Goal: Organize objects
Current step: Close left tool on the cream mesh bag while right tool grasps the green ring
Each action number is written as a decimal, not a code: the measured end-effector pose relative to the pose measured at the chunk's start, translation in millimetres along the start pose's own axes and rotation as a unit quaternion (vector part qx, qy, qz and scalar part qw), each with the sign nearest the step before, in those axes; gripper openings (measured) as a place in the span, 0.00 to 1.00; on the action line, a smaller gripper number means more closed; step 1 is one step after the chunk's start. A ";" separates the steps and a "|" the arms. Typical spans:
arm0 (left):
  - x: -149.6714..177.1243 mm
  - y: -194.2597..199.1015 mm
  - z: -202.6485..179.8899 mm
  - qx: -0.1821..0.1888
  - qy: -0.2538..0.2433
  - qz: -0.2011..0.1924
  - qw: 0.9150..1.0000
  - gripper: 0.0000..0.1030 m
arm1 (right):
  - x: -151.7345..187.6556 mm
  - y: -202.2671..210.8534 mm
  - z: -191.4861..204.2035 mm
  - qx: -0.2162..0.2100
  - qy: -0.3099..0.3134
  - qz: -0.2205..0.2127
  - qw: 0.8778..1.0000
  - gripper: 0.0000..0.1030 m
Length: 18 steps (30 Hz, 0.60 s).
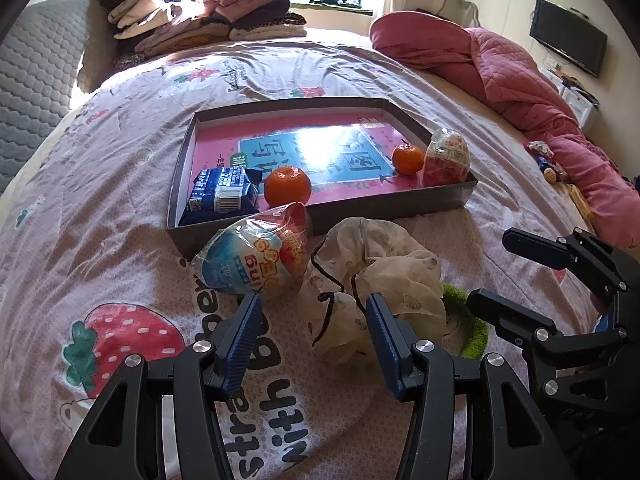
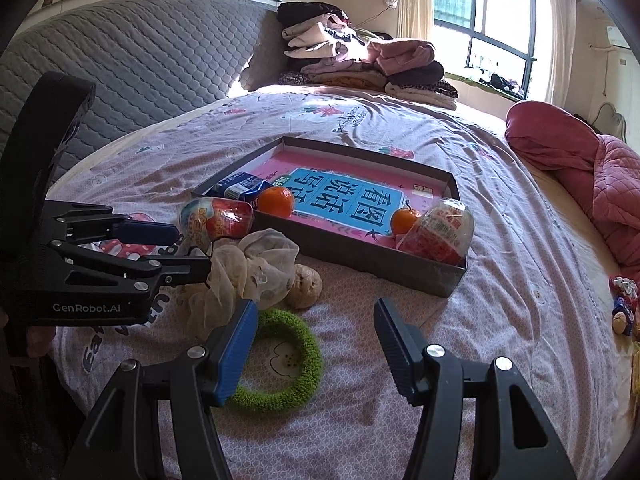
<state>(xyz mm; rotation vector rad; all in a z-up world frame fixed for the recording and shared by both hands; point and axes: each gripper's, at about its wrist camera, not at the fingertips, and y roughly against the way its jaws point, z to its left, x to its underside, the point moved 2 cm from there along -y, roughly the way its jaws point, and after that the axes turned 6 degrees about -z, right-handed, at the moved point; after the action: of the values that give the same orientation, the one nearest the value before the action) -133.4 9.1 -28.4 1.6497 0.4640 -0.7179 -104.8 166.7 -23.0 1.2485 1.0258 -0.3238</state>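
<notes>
A shallow dark tray (image 1: 440,197) on the bed holds two oranges (image 1: 287,186) (image 1: 407,159), a blue packet (image 1: 224,196) and a wrapped toy egg (image 1: 446,158). A second wrapped egg (image 1: 256,252) leans on the tray's near wall. My left gripper (image 1: 312,320) is open, and the near edge of a cream drawstring pouch (image 1: 380,264) lies between its fingers, untouched by the pads. In the right wrist view my right gripper (image 2: 316,312) is open just above a green fuzzy ring (image 2: 280,360), its left finger over the ring's left side. A beige ball (image 2: 306,286) sits beside the pouch (image 2: 248,268).
Folded clothes (image 1: 200,12) are stacked at the far end of the bed. A red quilt (image 1: 520,80) runs along the right side, with small trinkets (image 2: 624,304) near it. A grey padded headboard (image 2: 140,60) is on the left. My two grippers are close side by side.
</notes>
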 end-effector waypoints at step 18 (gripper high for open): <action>8.7 -16.7 -1.4 0.010 0.005 0.025 1.000 0.54 | 20.3 -17.4 -0.4 -0.016 0.000 0.061 0.998 0.58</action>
<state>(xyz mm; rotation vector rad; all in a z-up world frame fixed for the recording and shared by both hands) -137.7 13.1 -46.3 1.6794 0.4215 -0.6796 -106.2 167.4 -49.7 1.2764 0.9463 -0.2127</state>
